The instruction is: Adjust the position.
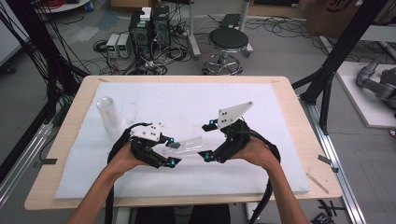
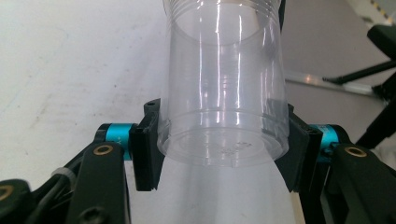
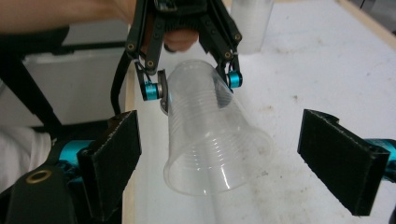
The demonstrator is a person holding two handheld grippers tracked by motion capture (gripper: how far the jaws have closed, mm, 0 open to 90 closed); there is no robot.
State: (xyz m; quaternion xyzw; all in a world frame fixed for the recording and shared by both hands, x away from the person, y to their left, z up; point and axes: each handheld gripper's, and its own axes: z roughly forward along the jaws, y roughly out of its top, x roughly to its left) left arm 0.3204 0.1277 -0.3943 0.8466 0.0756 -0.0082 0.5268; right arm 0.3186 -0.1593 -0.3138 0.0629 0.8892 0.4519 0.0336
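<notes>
A clear plastic cup (image 1: 190,145) lies sideways above the white mat, mouth pointing right. My left gripper (image 1: 173,151) is shut on its base. In the left gripper view the black pads (image 2: 145,149) press both sides of the cup (image 2: 224,84) near its bottom. My right gripper (image 1: 206,141) stands open just beyond the cup's mouth. In the right gripper view the cup (image 3: 210,140) faces me mouth first between my wide-apart pads (image 3: 114,158), which do not touch it. The left gripper (image 3: 194,85) holds its far end.
A stack of clear cups (image 1: 109,116) stands upright at the mat's left, also seen as the stack (image 3: 250,23) in the right gripper view. The white mat (image 1: 187,102) covers most of the wooden table (image 1: 289,107). A stool (image 1: 228,42) and computers (image 1: 149,28) stand beyond the table.
</notes>
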